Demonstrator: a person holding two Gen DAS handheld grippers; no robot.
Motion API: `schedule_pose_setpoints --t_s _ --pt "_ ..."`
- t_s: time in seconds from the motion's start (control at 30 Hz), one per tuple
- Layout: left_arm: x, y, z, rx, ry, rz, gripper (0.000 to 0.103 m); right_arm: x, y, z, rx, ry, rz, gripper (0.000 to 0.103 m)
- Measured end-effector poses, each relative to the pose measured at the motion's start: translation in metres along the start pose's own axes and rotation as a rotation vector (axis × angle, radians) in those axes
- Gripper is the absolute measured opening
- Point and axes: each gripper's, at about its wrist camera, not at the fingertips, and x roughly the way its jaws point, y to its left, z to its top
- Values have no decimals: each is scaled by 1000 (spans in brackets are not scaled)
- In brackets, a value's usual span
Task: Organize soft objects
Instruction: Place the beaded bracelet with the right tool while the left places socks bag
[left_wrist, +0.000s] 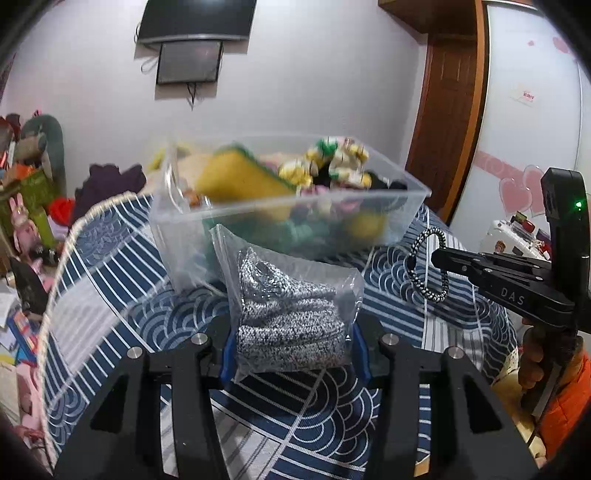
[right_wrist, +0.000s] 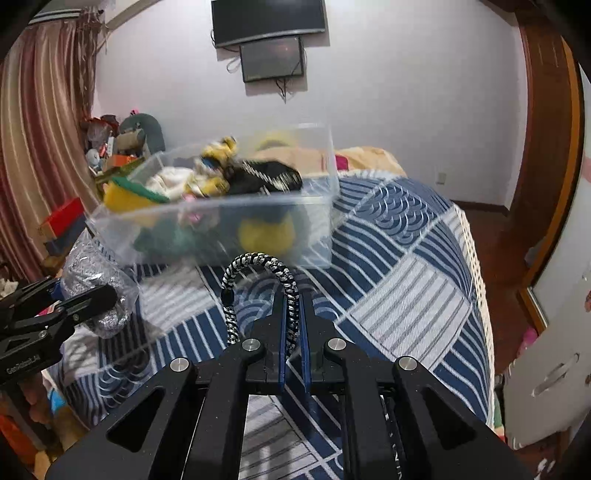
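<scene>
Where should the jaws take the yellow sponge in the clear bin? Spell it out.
Grip the yellow sponge across its raised upper end, coming from above: it leans tilted over the other items in the clear bin, and the walls block a side approach.

Both wrist cameras look forward along their jaws, close over the bed, sharing the clear bin at mid-frame and the wall screens at top.

A wall-mounted TV hangs above a wooden door and striped curtains.
</scene>
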Motion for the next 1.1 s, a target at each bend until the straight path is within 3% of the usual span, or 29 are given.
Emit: schedule_pose_setpoints --t_s 0.3,0.67,0.8,1.1 --pt "-25 8 35 -7 -119 31 49 -19 16 41 -30 -120 24 6" --pt "-20 28 86 -61 -209 33 49 0 36 81 -41 -197 21 6" --pt "-5 35 98 -75 -203 34 49 15 42 86 -47 -182 14 6" --pt "52 39 98 -71 -94 49 49 47 44 78 -55 -90 -5 6"
